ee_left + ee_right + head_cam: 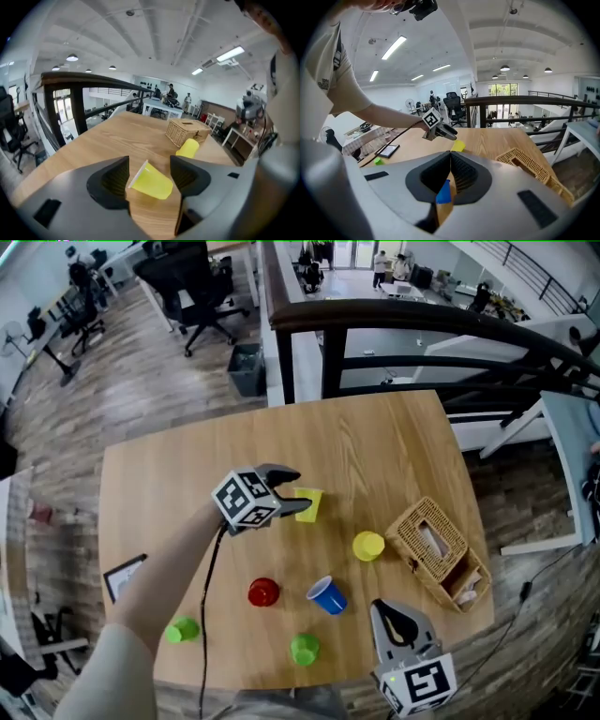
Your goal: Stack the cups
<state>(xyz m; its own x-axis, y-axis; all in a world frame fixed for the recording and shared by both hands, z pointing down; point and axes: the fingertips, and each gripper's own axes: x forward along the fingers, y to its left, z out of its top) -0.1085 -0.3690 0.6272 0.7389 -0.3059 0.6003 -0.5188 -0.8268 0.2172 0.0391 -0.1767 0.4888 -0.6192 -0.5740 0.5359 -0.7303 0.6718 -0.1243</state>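
A yellow cup lies on its side on the wooden table, between the jaws of my left gripper. The jaws stand open on either side of it, and the pads do not touch it. In the head view that cup is at the table's middle, just beyond the left gripper. A second yellow cup stands to its right. Nearer me are a red cup, a blue cup and two green cups. My right gripper hovers shut and empty at the front edge, right of the blue cup.
A wicker box sits at the table's right side, close to the second yellow cup. A tablet lies at the left edge. Behind the table runs a dark railing; office chairs stand on the floor beyond.
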